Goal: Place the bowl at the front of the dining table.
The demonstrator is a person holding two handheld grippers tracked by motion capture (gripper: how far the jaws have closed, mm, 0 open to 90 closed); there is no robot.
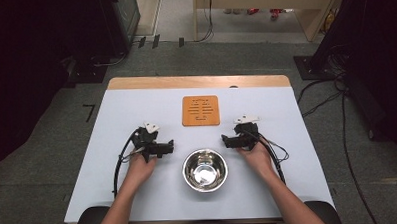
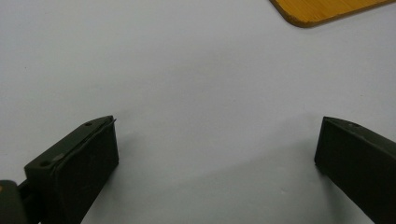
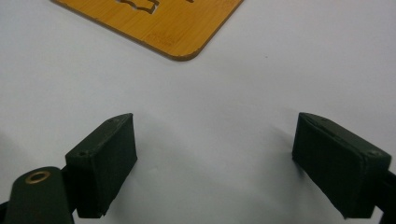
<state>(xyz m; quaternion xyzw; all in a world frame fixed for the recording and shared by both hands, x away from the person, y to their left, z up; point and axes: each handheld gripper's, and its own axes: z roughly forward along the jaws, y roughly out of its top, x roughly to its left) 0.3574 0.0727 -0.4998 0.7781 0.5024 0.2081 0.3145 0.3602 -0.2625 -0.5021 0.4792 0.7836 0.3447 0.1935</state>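
Both forearms enter the high view from six o'clock and angle slightly outward. The left hand (image 1: 138, 166) grips the left hand-held gripper (image 1: 170, 147), whose jaws point toward three o'clock, inward. The right hand (image 1: 258, 156) grips the right hand-held gripper (image 1: 223, 140), jaws pointing toward nine o'clock. In each gripper view the two black jaws stand wide apart with nothing between them, low over the table (image 2: 196, 84).
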